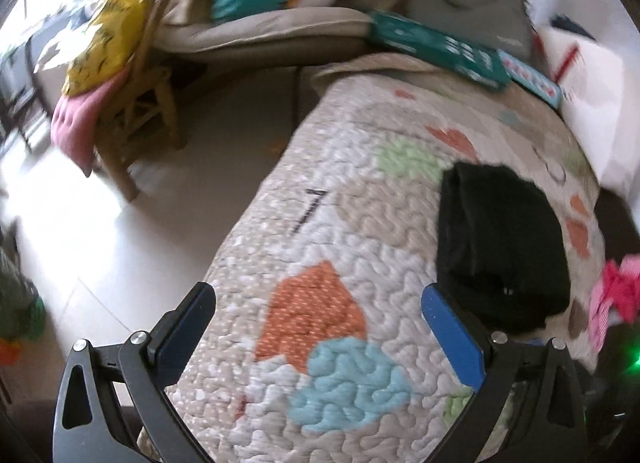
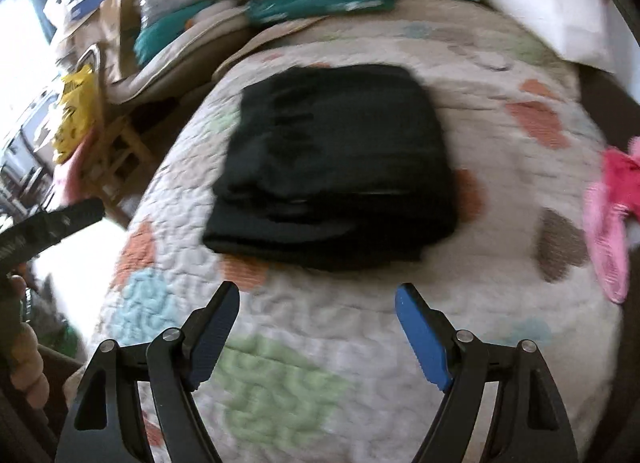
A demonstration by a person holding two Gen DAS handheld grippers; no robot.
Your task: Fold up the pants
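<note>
The black pants (image 2: 336,167) lie folded into a compact stack on the quilted patchwork cover (image 2: 360,343). In the left wrist view the pants (image 1: 500,239) sit at the right, just past the right finger. My left gripper (image 1: 318,295) is open and empty above the quilt, left of the pants. My right gripper (image 2: 316,295) is open and empty, a short way in front of the stack's near edge. The left gripper's body (image 2: 52,223) shows at the left edge of the right wrist view.
A pink garment (image 2: 612,219) lies on the quilt's right side. Teal boxes (image 1: 436,43) and a white bag (image 1: 592,95) sit at the far end. A wooden chair (image 1: 136,111) with a yellow bag (image 1: 104,43) stands on the tiled floor at left.
</note>
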